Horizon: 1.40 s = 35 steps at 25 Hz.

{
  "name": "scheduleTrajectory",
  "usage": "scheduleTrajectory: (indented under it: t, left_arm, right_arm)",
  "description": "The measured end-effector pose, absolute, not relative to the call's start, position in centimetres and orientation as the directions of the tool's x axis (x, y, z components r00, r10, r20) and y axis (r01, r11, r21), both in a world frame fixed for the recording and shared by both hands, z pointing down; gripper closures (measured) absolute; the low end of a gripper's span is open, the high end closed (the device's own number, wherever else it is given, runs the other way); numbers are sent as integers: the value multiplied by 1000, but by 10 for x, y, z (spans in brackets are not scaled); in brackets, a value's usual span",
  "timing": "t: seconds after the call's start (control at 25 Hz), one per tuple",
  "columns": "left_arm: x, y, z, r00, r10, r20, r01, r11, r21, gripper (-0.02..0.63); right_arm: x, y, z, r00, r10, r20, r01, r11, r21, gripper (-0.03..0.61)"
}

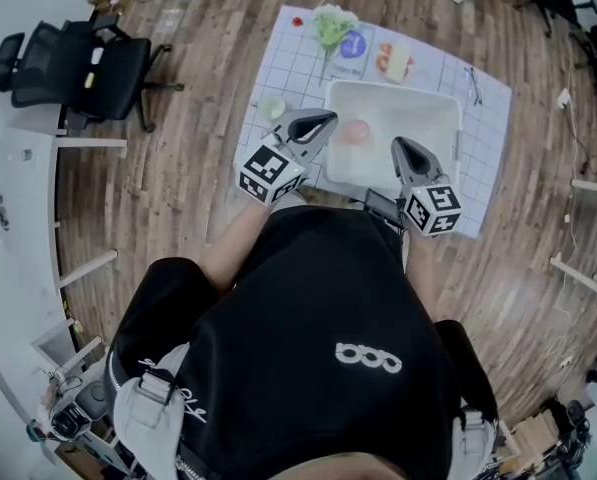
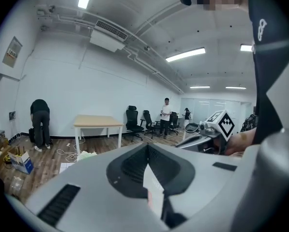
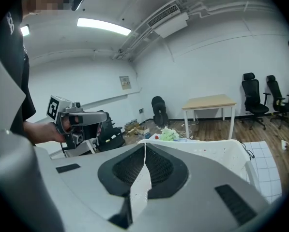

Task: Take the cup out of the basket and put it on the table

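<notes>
The left gripper [image 1: 326, 121] is held at the left rim of the basket [image 1: 440, 103], its jaws pressed together with nothing between them. The right gripper [image 1: 399, 145] is seen over the basket's near side, likewise closed and empty. A small pale cup [image 1: 271, 108] is made out on the gridded mat [image 1: 298, 63] just left of the basket, too small for detail. A pink item [image 1: 355, 133] inside the basket is blurred. The mat's edge nearest the person is covered by the black top [image 1: 328, 318].
</notes>
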State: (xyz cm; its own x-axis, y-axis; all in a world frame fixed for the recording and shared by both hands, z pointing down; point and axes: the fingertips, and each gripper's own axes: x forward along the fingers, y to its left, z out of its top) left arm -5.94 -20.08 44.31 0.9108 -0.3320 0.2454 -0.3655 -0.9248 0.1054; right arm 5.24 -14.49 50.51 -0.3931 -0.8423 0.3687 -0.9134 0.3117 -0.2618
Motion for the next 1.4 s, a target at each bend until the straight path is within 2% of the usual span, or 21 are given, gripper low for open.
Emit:
scheduleTrajectory:
  t: [0.88,1.08,1.4]
  left_arm:
    - [-43,-191,451,914,-311,260,-348,-932,107,606]
    - [-53,-194,451,907,-338,251,-377,-918,126,605]
    - [-68,-192,456,891,-380,248,-423,-893,152,606]
  right_arm:
    - [73,-133,510,-361,-850,384,-926,277,-257,554]
    - [60,-144,519,-433,-777,458,-900,404,-165,552]
    - [35,-184,558,-512,-621,594,-776,630,-10,545]
